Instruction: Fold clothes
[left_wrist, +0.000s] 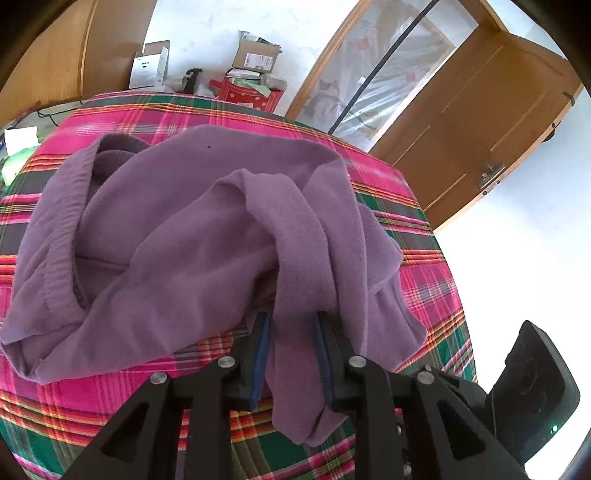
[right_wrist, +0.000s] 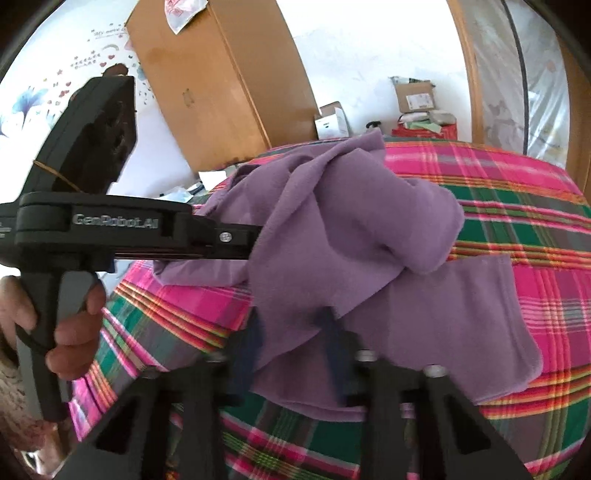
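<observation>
Blue-padded jaws of the left gripper (left_wrist: 293, 350) pinch a hanging fold of a purple fleece garment (left_wrist: 177, 236); the right gripper (right_wrist: 295, 347) has fleece between its blurred jaws, and whether they press it cannot be told. A hand (right_wrist: 55, 325) holds the left tool's grip. Beyond the tools, the garment lies crumpled across a pink-and-green plaid cloth (left_wrist: 428, 288), with bare plaid at its right and far edges. Cardboard boxes (left_wrist: 255, 55) crowd the far edge against a white wall; a wooden door (left_wrist: 480, 122) stands at right
</observation>
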